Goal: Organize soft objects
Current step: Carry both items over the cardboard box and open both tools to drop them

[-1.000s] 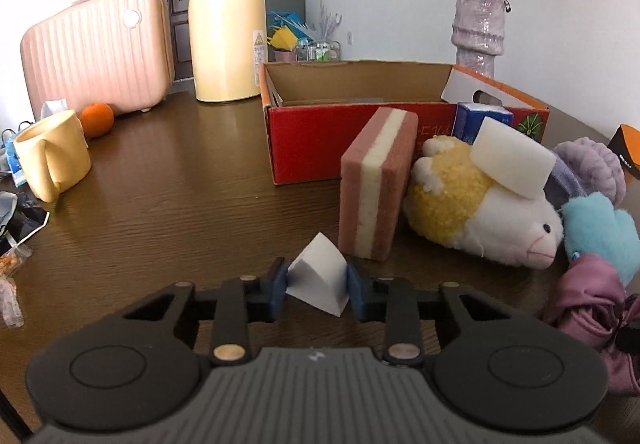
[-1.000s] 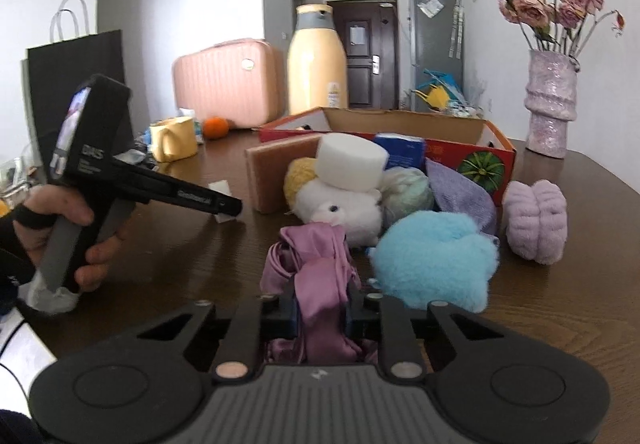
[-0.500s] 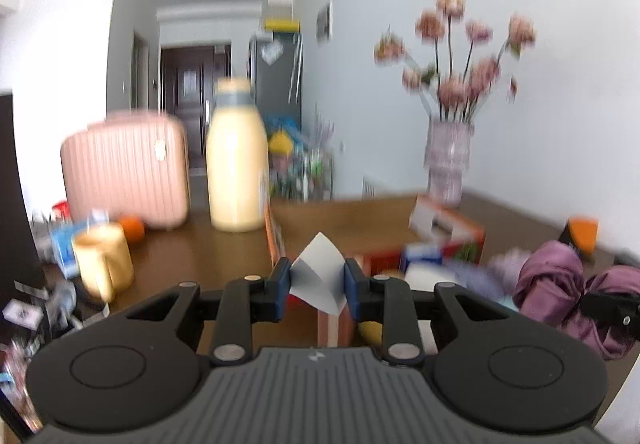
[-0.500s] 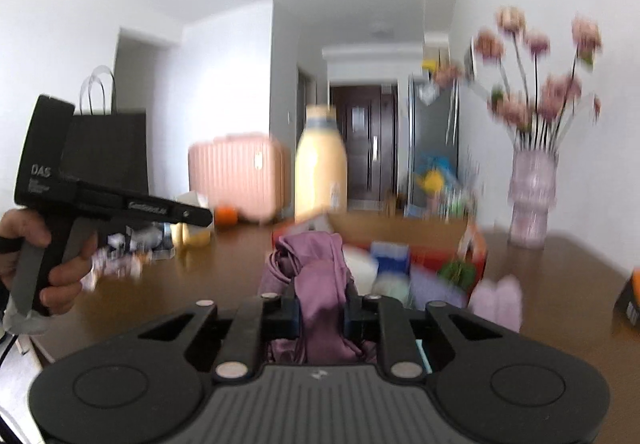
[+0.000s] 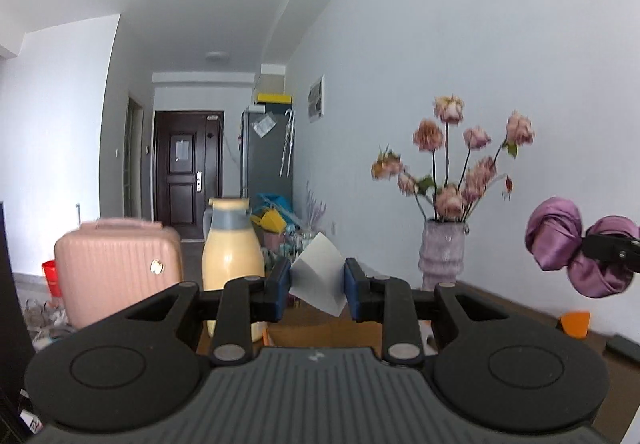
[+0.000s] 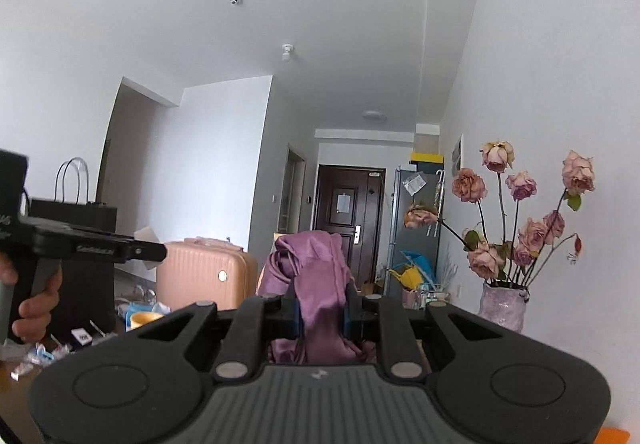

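Both my grippers are up off the desk now; a second ago each camera looked down on the pile of soft things and the red box, and now both look level across the room at the door, the pink suitcase (image 5: 116,268) and the flower vase (image 5: 442,252), with only a strip of desk (image 5: 500,308) at the bottom edge. My left gripper (image 5: 316,286) is clamped narrow on the white triangular piece (image 5: 318,278), looks like foam or folded tissue, hard to tell, pinched squarely between the blue pads with its tip poking above them. My right gripper (image 6: 320,314) is closed tight on the purple satin cloth (image 6: 316,276), which bunches above the jaws and hangs below them; from the left view the same cloth (image 5: 556,240) floats at far right, clear of the desk. So both picks look done and both items are airborne, well above the desk. I judge the carry is next, probably to the box, which is out of frame, so placing needs a tilt down first. Satin is slippery, could slide out.
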